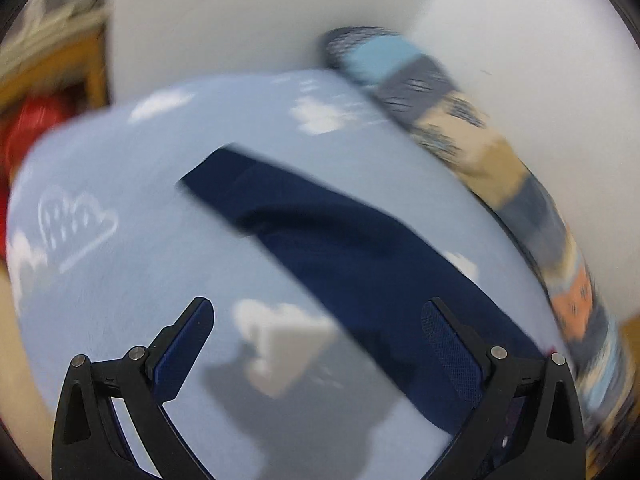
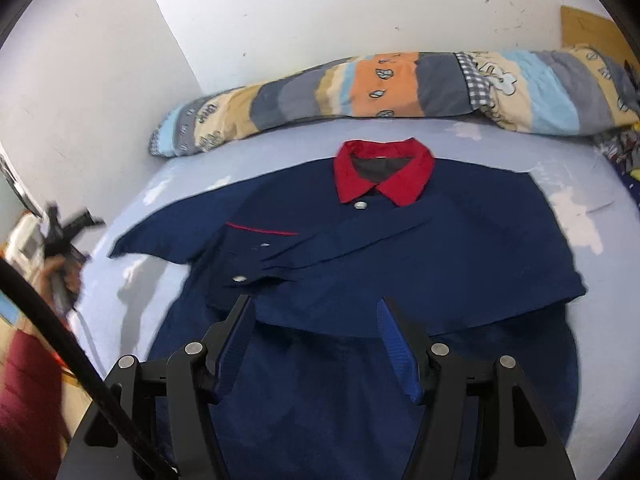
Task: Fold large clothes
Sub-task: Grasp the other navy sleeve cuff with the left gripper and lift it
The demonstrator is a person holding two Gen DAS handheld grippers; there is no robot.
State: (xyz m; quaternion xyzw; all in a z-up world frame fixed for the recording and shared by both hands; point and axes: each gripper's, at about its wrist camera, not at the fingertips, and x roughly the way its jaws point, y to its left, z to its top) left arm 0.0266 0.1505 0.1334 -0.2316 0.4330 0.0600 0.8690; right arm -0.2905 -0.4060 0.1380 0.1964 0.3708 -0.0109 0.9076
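Note:
A navy shirt [image 2: 360, 248] with a red collar [image 2: 384, 172] lies flat on the light blue bed sheet [image 2: 592, 344], collar toward the wall. One sleeve is folded across its front. My right gripper [image 2: 318, 308] hangs open above the shirt's lower half, with nothing between its fingers. The left wrist view is blurred: my left gripper [image 1: 318, 312] stands open over the cloud-printed sheet [image 1: 120, 280], and a navy sleeve [image 1: 320, 248] runs slantwise under its right finger. In the right wrist view the left gripper [image 2: 68, 224] appears at the left bed edge, held by a hand.
A long patchwork pillow [image 2: 400, 88] lies along the white wall [image 2: 320, 12] at the head of the bed. A patterned cloth [image 2: 624, 152] sits at the far right. A black cable [image 2: 60, 340] crosses the lower left. A wooden shelf with something red [image 1: 36, 120] stands left.

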